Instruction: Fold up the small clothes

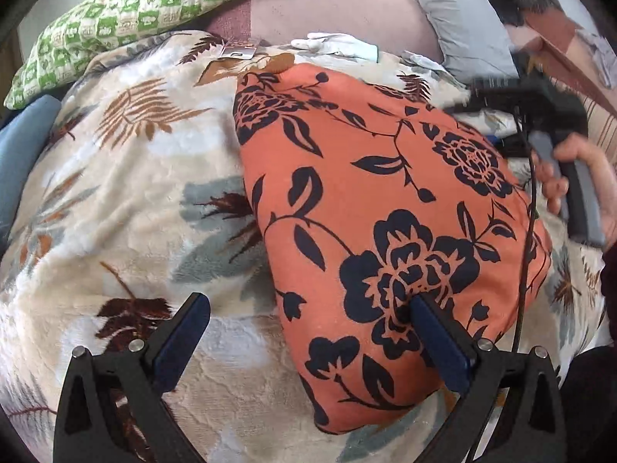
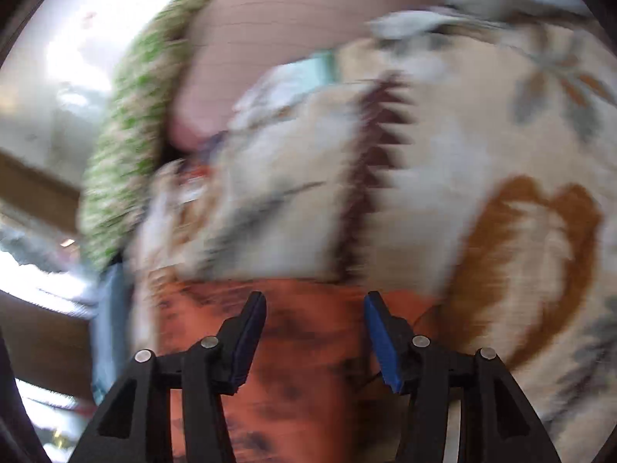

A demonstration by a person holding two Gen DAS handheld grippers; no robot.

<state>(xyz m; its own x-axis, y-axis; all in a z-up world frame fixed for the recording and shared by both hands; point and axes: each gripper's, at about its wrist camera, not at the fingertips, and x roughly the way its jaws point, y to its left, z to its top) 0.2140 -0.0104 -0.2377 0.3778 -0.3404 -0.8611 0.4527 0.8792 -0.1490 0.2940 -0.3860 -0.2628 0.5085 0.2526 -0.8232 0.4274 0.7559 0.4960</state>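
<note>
An orange garment with a dark flower print [image 1: 385, 200] lies folded on a leaf-patterned blanket [image 1: 127, 200]. My left gripper [image 1: 308, 305] is open, hovering over the garment's near left edge, its right finger [image 1: 439, 339] above the cloth. My right gripper [image 2: 314, 308] is open and empty above the garment's far end [image 2: 300, 347]; that view is motion-blurred. The right gripper also shows in the left wrist view [image 1: 462, 96], held in a hand at the garment's right side.
A green checked pillow [image 1: 127, 15] lies at the back left, a grey pillow [image 1: 462, 27] at the back right. A pale glove-like cloth [image 1: 335, 44] rests beyond the garment. A blue object [image 1: 19, 154] sits at the left edge.
</note>
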